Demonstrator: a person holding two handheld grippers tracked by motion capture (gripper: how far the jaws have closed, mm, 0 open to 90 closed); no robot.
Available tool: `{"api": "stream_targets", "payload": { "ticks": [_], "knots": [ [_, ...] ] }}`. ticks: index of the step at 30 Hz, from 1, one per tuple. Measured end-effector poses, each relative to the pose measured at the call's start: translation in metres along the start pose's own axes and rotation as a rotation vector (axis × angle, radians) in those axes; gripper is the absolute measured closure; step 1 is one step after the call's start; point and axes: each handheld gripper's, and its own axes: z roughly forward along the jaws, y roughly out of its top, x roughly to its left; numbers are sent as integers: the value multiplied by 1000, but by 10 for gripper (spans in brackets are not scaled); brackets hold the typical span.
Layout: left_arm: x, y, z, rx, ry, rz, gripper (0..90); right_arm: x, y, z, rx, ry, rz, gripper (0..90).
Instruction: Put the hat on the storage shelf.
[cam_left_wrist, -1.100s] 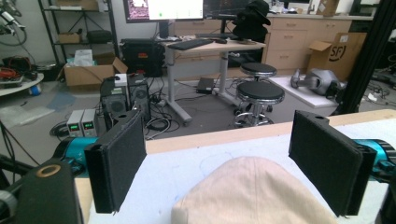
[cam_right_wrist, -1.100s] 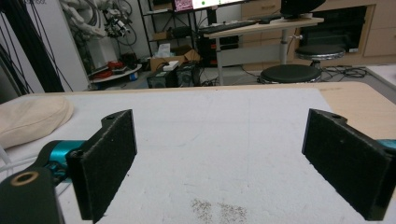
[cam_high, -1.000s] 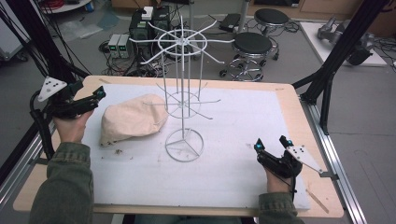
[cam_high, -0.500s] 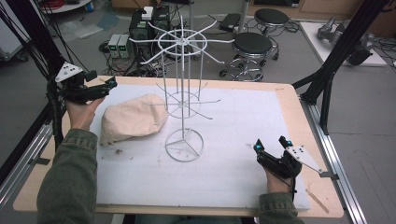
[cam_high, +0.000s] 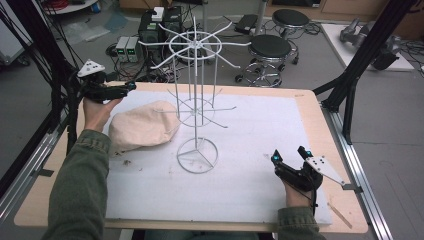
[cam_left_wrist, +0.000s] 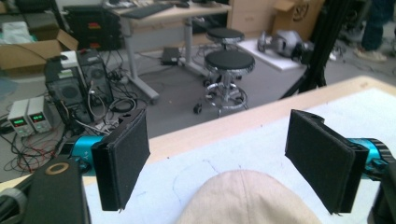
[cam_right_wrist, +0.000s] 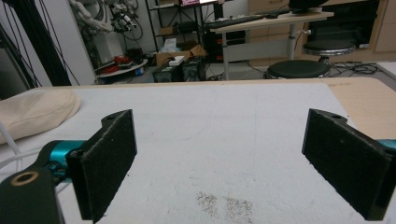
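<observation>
The left gripper (cam_high: 121, 89) hovers at the far left of the counter (cam_high: 310, 107), its jaws released and wide, with nothing between the pads. They have just been closing slightly. In the left gripper view, the beige cap (cam_left_wrist: 247, 198) lies just below and ahead of the jaws, its crown centred in the gap but not touched by either pad. In the high view the cap (cam_high: 144, 131) rests on the white foam mat (cam_high: 260, 135), its right edge close beside the white wire rack (cam_high: 196, 100).

The right gripper (cam_high: 289, 156) sits near the right front of the mat, jaws released and empty, with bare mat between them in its own view.

Risks, as judged from this position:
- The cap is soft and domed. Jaws closing on the crown alone may pinch a thin fold of cloth, and the cap could slip out on lifting.
- Descending too steeply may flatten the crown and push the cap across the mat instead of gripping it.
- The rack's lower wire arms reach out near the cap. A lift swung towards them could snag the cloth or tip the light rack.
</observation>
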Motion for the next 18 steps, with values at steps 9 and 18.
{"api": "stream_targets", "payload": {
  "ticks": [9, 18],
  "knots": [
    [4, -18, 38, 130, -31, 24, 230, -1, 0, 1, 0, 5, -2, 92],
    [13, -28, 66, 263, -96, 48, 237, -1, -3, 1, 14, 20, -7, 92]
  ]
}}
